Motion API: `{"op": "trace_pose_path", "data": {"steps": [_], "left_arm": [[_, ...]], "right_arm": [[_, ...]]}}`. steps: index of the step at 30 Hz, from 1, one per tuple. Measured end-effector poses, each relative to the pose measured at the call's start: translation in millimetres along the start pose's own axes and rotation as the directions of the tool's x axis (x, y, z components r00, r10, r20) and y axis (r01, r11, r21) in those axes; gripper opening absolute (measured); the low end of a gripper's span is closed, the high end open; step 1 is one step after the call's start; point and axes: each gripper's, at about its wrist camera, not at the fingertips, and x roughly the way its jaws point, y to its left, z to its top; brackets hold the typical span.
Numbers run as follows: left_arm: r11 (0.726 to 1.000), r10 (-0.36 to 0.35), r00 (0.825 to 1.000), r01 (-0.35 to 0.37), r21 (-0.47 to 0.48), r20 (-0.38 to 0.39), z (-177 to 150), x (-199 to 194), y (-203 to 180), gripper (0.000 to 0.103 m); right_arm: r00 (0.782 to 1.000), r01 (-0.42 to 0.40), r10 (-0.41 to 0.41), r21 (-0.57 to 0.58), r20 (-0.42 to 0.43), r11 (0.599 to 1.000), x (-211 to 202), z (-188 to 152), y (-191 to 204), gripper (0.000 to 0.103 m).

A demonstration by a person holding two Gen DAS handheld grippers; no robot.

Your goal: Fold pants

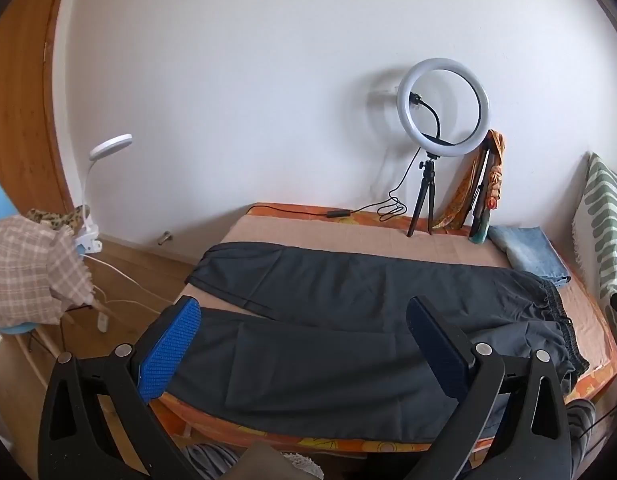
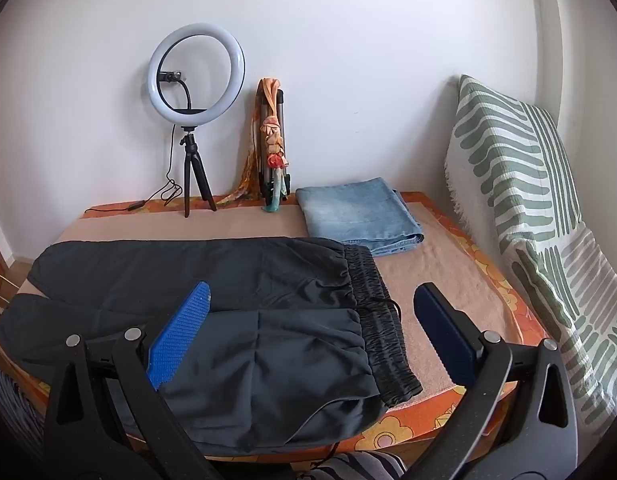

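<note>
Dark grey pants (image 1: 348, 312) lie spread flat across the table (image 1: 348, 236), legs to the left and elastic waistband (image 1: 564, 320) to the right. In the right wrist view the pants (image 2: 248, 320) show both legs apart, with the waistband (image 2: 384, 328) near the middle. My left gripper (image 1: 304, 344) is open and empty, held above the near leg. My right gripper (image 2: 312, 328) is open and empty, held above the waist end.
A folded light-blue denim garment (image 2: 356, 216) lies behind the waistband. A ring light on a tripod (image 2: 194, 92) and a scarf-wrapped stand (image 2: 272, 140) stand at the wall. A green-striped cushion (image 2: 528, 200) flanks the right. A chair with checked cloth (image 1: 32, 272) is left.
</note>
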Motion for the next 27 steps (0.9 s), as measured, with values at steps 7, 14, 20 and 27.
{"op": "trace_pose_path", "data": {"steps": [7, 14, 20, 27], "left_arm": [[1.000, -0.004, 1.000, 0.004, -0.018, 0.002, 4.2, 0.4, 4.4, 0.102], [1.000, 0.005, 1.000, -0.004, -0.014, 0.012, 4.6, -0.2, 6.1, 0.103], [1.000, 0.013, 1.000, -0.013, -0.016, 0.015, 5.2, 0.0, 4.7, 0.103], [1.000, 0.015, 1.000, -0.015, -0.008, 0.019, 4.1, -0.4, 2.0, 0.102]], "right_arm": [[1.000, 0.010, -0.010, -0.017, 0.010, 1.000, 0.1, -1.5, 0.5, 0.103], [1.000, 0.014, -0.013, -0.020, 0.006, 1.000, 1.2, -1.2, -0.1, 0.103], [1.000, 0.012, -0.012, -0.017, 0.004, 1.000, 4.9, -3.0, -1.1, 0.103], [1.000, 0.013, -0.013, -0.012, 0.001, 1.000, 4.5, -3.7, -1.6, 0.103]]}}
